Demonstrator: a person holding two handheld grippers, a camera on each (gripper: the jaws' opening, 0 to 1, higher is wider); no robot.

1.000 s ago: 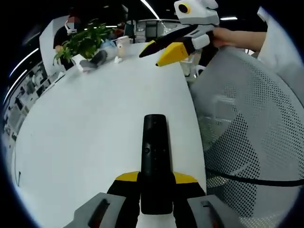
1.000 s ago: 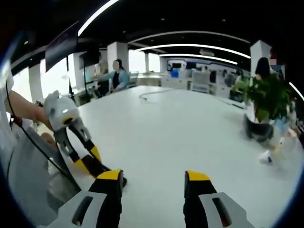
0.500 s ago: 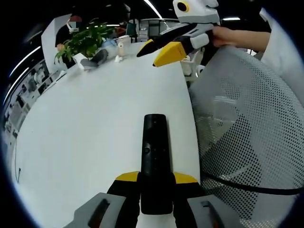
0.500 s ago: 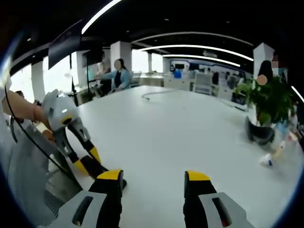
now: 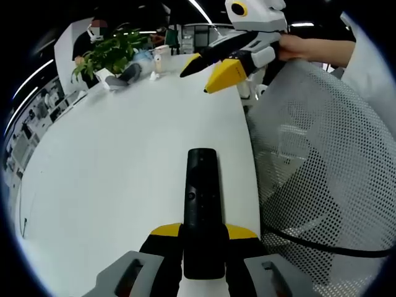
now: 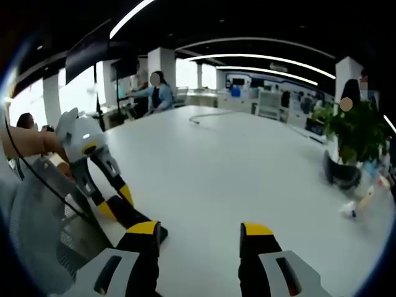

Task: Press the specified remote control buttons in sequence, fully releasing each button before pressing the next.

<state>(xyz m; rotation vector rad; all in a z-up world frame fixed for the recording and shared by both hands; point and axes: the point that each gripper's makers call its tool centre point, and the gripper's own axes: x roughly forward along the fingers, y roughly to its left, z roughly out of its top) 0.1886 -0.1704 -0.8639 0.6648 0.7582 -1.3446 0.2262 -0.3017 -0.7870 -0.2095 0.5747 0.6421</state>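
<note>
A slim black remote control [image 5: 202, 204] points away from me over the white table [image 5: 124, 154], and my left gripper [image 5: 203, 234] is shut on its near end. My right gripper [image 5: 207, 71], held by a hand, hovers above the table's far right edge with its jaws apart and nothing between them. In the right gripper view my right gripper [image 6: 200, 229] stands open over the bare table [image 6: 216, 161]. To its left the left gripper [image 6: 117, 204] slants down, with the remote's dark end [image 6: 133, 216] partly behind my left jaw.
A white mesh chair back [image 5: 322, 173] stands close against the table's right edge, with a black cable across it. A potted plant [image 5: 108, 55], a cup [image 5: 159, 59] and small items sit at the far end. A cable [image 6: 204, 117] lies on the table, and people sit beyond.
The right gripper has drifted a little to the right above the table's edge. The remote stays gripped in the left gripper. Both views have shifted slightly.
</note>
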